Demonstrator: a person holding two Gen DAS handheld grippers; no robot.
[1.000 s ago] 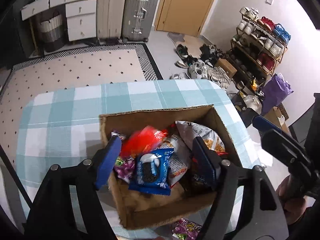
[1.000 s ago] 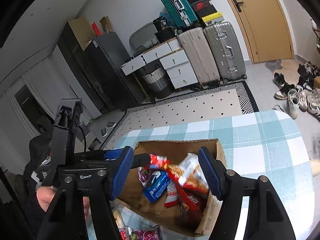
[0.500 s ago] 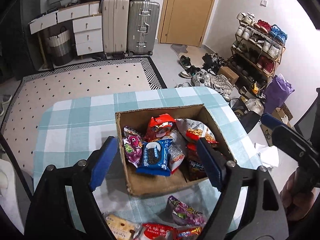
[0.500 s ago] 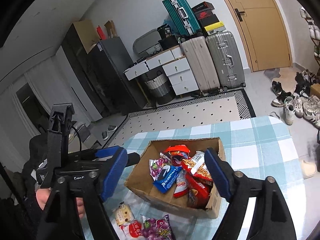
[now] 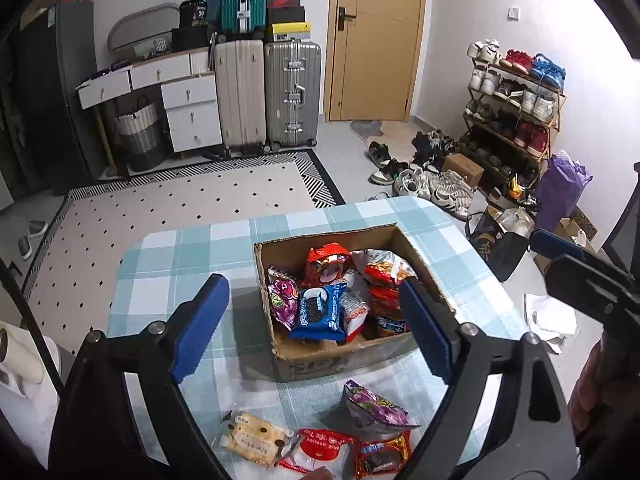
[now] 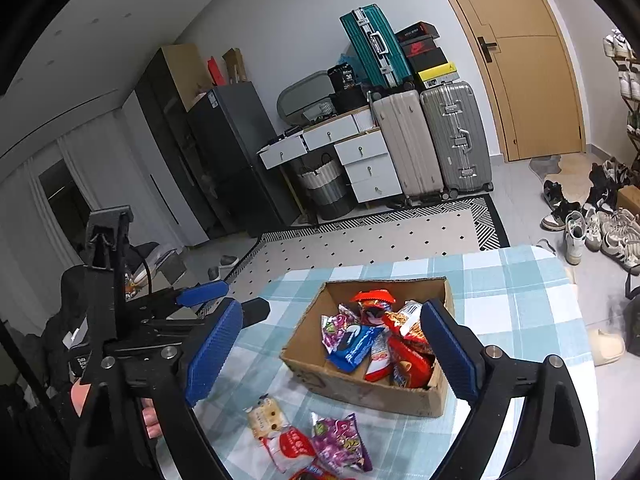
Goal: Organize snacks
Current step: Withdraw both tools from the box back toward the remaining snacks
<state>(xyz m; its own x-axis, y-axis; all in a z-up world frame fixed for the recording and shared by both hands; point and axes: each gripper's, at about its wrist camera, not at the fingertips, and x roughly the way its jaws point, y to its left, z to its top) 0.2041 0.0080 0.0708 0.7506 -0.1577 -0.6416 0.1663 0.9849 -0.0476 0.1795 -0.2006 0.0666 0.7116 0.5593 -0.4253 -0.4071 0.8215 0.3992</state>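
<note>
An open cardboard box sits on the checked tablecloth, filled with several snack packs, among them a blue cookie pack and a red pack. Loose snacks lie in front of it: a purple pack, a pale cookie pack, a red-and-white pack and a small red pack. My left gripper is open and empty, held above the box. My right gripper is open and empty, also above the box.
The table has rounded edges with floor beyond. Suitcases, white drawers, a door and a shoe rack with scattered shoes stand at the back. The left gripper's body shows at the left of the right wrist view.
Both grippers have pulled back and up from the box. The loose snacks in front of the box have come into view. Both stay open.
</note>
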